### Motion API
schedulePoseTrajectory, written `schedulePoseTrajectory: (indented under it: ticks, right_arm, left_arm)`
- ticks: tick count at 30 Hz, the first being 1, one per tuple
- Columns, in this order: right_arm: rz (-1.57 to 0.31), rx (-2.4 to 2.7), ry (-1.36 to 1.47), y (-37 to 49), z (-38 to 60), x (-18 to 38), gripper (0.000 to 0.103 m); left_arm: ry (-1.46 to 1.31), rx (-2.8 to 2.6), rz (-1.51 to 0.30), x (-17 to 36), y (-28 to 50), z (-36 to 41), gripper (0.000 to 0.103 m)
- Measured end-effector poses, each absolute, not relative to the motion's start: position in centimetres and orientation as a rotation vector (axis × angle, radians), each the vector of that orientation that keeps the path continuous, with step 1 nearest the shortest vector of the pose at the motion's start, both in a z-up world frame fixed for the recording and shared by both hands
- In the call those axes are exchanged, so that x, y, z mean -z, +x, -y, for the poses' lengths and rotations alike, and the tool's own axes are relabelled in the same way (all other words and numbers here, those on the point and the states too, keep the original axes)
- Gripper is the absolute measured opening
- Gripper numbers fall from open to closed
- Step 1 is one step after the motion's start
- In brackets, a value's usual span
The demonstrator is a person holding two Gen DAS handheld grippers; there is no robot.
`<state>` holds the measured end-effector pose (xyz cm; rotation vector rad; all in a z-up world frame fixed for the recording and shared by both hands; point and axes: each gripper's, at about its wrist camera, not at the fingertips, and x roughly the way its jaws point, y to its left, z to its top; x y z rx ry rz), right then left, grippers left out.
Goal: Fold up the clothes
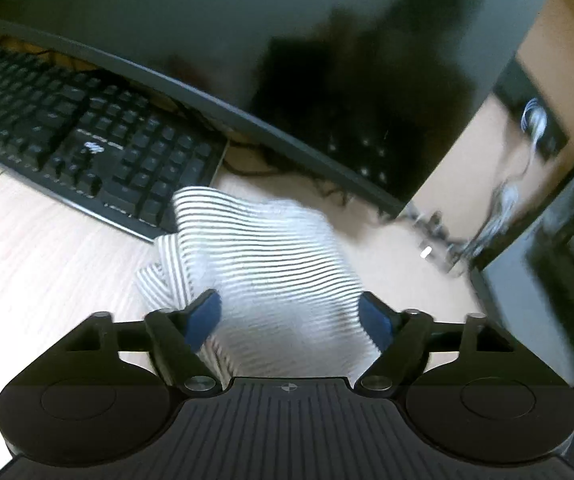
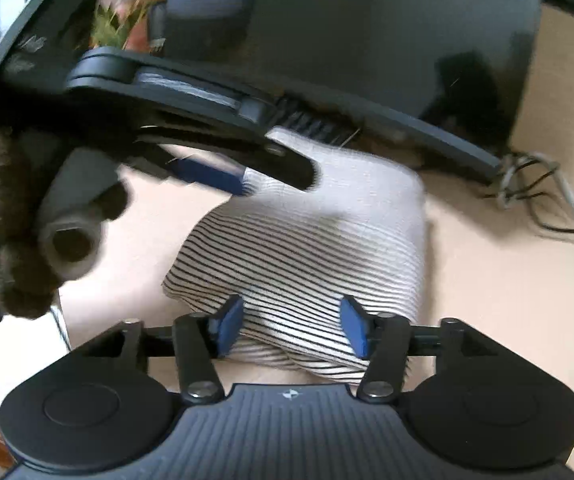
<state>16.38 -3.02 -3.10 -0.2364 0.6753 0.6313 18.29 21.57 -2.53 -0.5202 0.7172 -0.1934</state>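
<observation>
Striped cloth (image 2: pixel 307 264) lies bunched in a rough fold on the pale counter (image 1: pixel 47 248), just in front of the keyboard (image 1: pixel 87 140) and monitor (image 1: pixel 247 40). Both tools hang over it with their blue pads apart: the left tool (image 1: pixel 291 316) spread wide, the right tool (image 2: pixel 291 328) narrower, neither pinching fabric as far as the views show. To finish this fold neatly, I would lower each tool onto a clean edge, nip only the top layer, and keep both level so the stripes stay aligned. Avoid dragging cloth onto the keys.
</observation>
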Motion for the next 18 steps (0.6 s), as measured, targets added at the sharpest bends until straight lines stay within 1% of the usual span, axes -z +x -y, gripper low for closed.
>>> schedulePoseTrajectory:
  ticks: [2,3,5,8,10,11,12,13,14,15,18]
  right_arm:
    - [-0.645,-0.586,-0.192,16.0,4.3,2.0,0.060]
    - [-0.636,-0.562,-0.166,15.9,5.0,1.5,0.063]
    - [-0.659,-0.519,-0.100,16.7,7.0,1.5,0.067]
    - [-0.724,-0.476,-0.018,18.3,9.1,3.1,0.067]
    - [-0.739,-0.465,-0.011,18.7,9.6,3.8,0.067]
    - [-0.741,-0.469,-0.021,18.3,10.6,4.3,0.067]
    - [-0.743,-0.474,-0.026,18.6,10.7,4.6,0.068]
    - [-0.744,-0.483,-0.026,18.9,10.7,4.7,0.069]
    - [-0.747,-0.490,-0.025,19.2,11.0,4.9,0.072]
    - [-0.749,-0.497,-0.024,19.5,11.4,5.0,0.072]
    - [-0.754,-0.508,-0.016,20.7,10.6,5.4,0.072]
  left_arm:
    - [-0.563,0.197,-0.711,1.7,16.7,-22.2,0.083]
    - [-0.583,0.196,-0.710,1.4,15.8,-22.5,0.082]
    - [-0.566,0.221,-0.733,1.7,14.6,-21.7,0.082]
    - [-0.496,0.269,-0.784,2.7,13.7,-19.6,0.081]
    - [-0.432,0.227,-0.804,3.5,14.2,-18.4,0.076]
    - [-0.400,0.207,-0.814,3.9,14.4,-17.9,0.069]
    - [-0.371,0.187,-0.823,4.2,14.7,-17.4,0.060]
    - [-0.384,0.175,-0.820,4.2,14.8,-17.6,0.053]
    - [-0.396,0.166,-0.817,4.1,14.9,-17.7,0.037]
    - [-0.406,0.191,-0.820,3.9,14.7,-17.5,0.022]
    - [-0.437,0.267,-0.828,3.2,14.0,-17.0,0.021]
